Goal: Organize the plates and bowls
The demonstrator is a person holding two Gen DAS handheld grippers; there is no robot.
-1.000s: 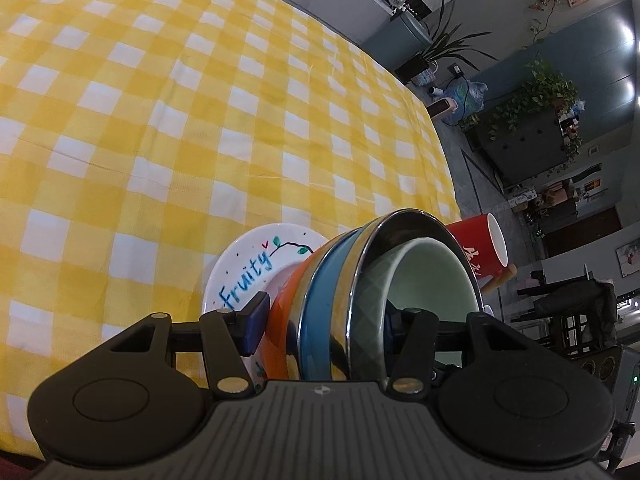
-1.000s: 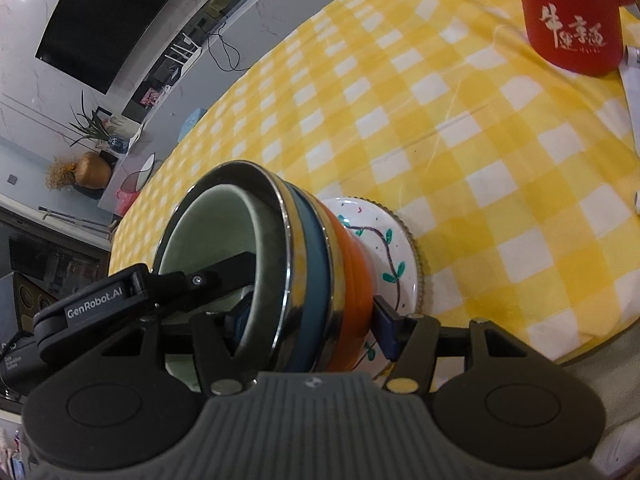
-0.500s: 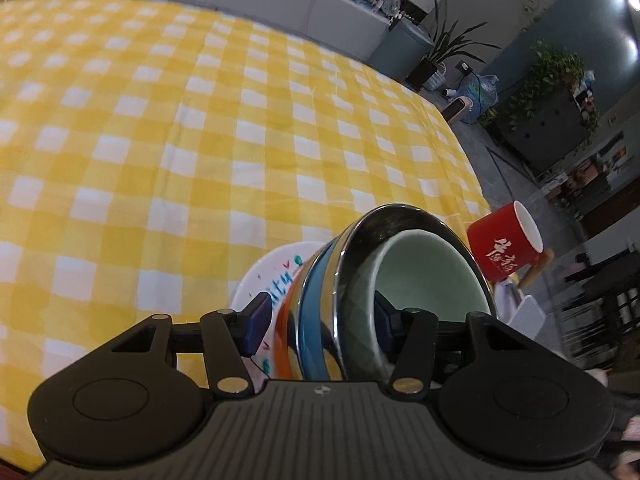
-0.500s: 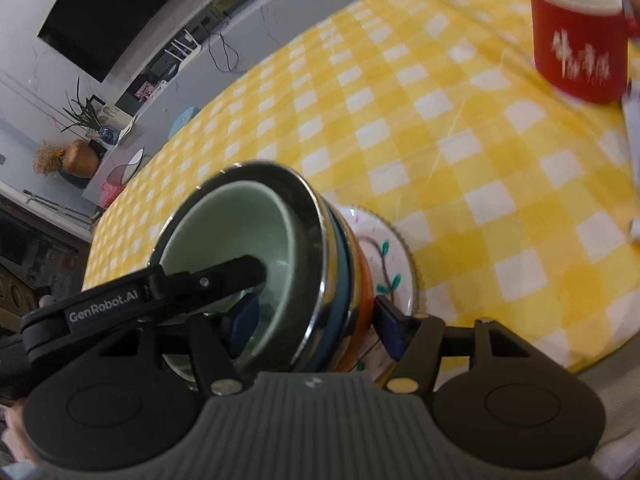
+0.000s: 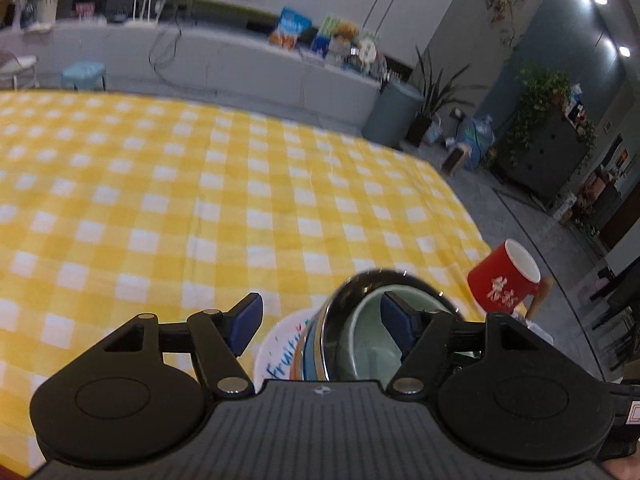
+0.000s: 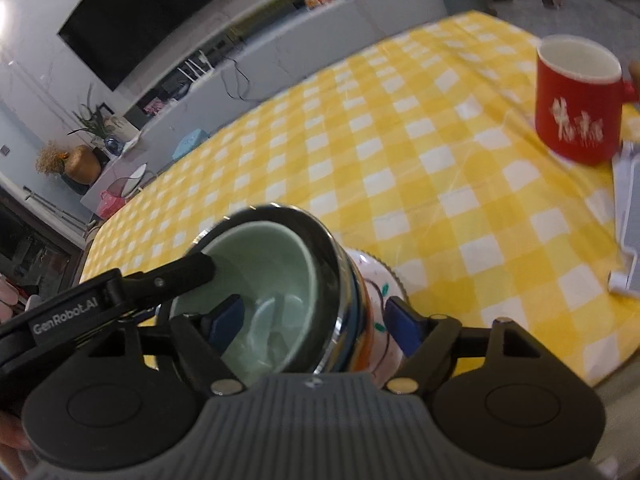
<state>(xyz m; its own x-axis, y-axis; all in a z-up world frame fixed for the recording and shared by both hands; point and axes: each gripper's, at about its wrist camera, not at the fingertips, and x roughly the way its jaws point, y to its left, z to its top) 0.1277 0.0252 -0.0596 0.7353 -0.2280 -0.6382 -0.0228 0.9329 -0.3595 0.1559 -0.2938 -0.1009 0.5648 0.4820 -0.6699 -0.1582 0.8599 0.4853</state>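
Left tongs (image 5: 320, 320) newly wide, plate (image 5: 276, 354) half-hidden.

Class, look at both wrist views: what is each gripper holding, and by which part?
The right gripper clamps the nested bowl stack and plate, one finger inside the green bowl, one behind the plate. The left gripper is open.

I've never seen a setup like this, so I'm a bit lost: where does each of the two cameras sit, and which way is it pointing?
Left wrist: sits on the left gripper, facing out across the yellow checked tablecloth toward the room; its own two fingers show, spread around the stack of bowls.
Right wrist: sits on the right gripper, facing over the table toward the wall screen; its own fingers show, plus a left gripper finger.
Shared: the bowls, the painted plate and the red mug.
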